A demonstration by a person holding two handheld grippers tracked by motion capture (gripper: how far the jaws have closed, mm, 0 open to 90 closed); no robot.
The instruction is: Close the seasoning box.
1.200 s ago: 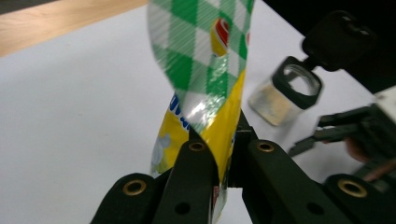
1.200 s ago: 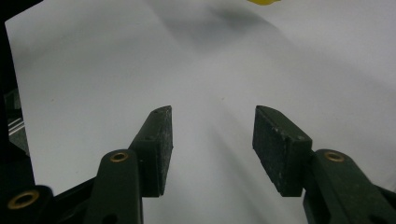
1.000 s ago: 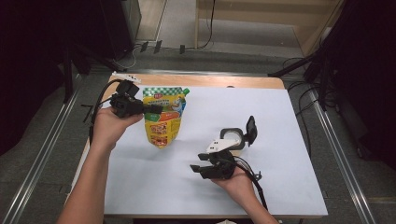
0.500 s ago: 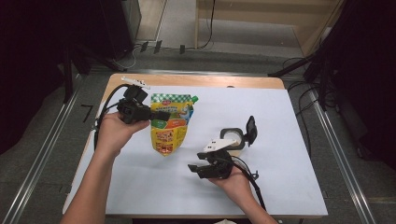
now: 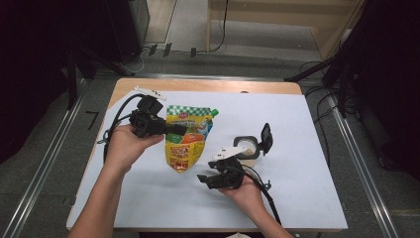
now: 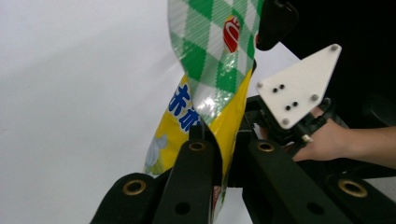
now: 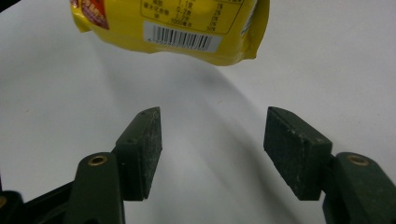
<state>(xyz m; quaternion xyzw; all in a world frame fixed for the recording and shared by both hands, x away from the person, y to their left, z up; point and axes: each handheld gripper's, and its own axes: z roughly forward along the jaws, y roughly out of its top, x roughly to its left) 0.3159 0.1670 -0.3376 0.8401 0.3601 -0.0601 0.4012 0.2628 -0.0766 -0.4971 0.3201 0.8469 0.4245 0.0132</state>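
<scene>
A yellow pouch with a green-and-white checked top (image 5: 185, 139) hangs above the white table, pinched at its left edge by my left gripper (image 5: 174, 130). In the left gripper view the jaws close on the pouch (image 6: 205, 88) near its middle seam. My right gripper (image 5: 205, 179) sits lower right of the pouch, jaws spread wide with nothing between them. In the right gripper view the pouch's bottom edge with a barcode (image 7: 187, 28) hangs just beyond the open gripper (image 7: 212, 140).
A small round container with a flipped-up black lid (image 5: 250, 145) stands just behind the right hand. The white sheet (image 5: 307, 148) covers a wooden table (image 5: 198, 85). Cables trail from both grippers; dark equipment and floor rails surround the table.
The left gripper has carried the pouch rightward and toward the person, closer to the right gripper. The right gripper has barely moved.
</scene>
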